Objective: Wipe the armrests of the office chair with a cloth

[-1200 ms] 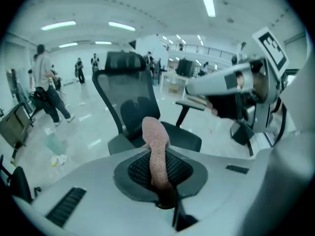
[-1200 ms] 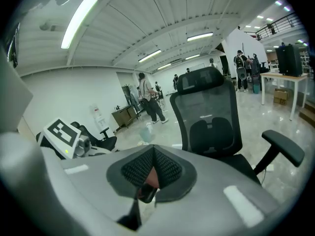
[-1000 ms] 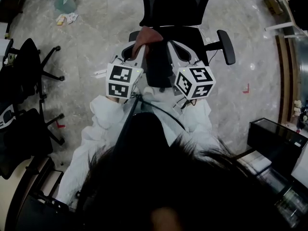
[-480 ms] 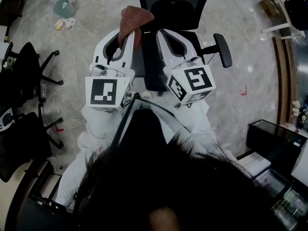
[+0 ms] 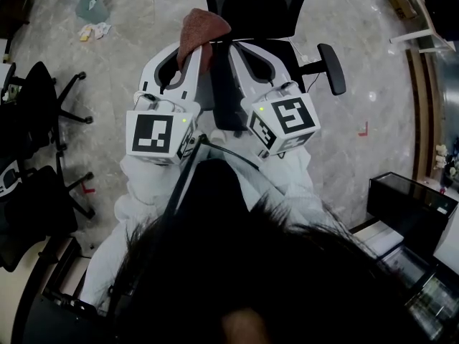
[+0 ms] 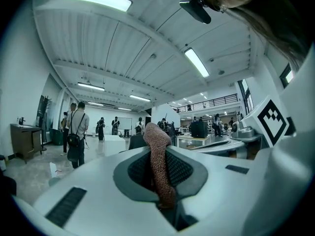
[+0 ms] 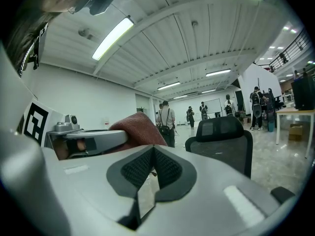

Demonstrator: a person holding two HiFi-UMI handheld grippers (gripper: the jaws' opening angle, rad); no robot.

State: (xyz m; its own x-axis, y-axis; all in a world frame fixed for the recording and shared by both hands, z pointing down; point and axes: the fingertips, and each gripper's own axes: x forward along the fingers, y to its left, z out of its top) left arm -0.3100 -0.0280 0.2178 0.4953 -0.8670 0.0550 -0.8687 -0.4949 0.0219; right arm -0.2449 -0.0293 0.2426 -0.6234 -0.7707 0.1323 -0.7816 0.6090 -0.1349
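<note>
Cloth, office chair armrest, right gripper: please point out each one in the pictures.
cloth point(image 5: 204, 26): head view, on its bunched top.
office chair armrest point(image 5: 332, 69): head view, middle of the black pad.
right gripper point(image 7: 154, 154): right gripper view, where its shut jaws meet.

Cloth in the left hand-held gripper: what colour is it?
Reddish brown, a rust tone. The cloth shows best in the left gripper view.
</note>
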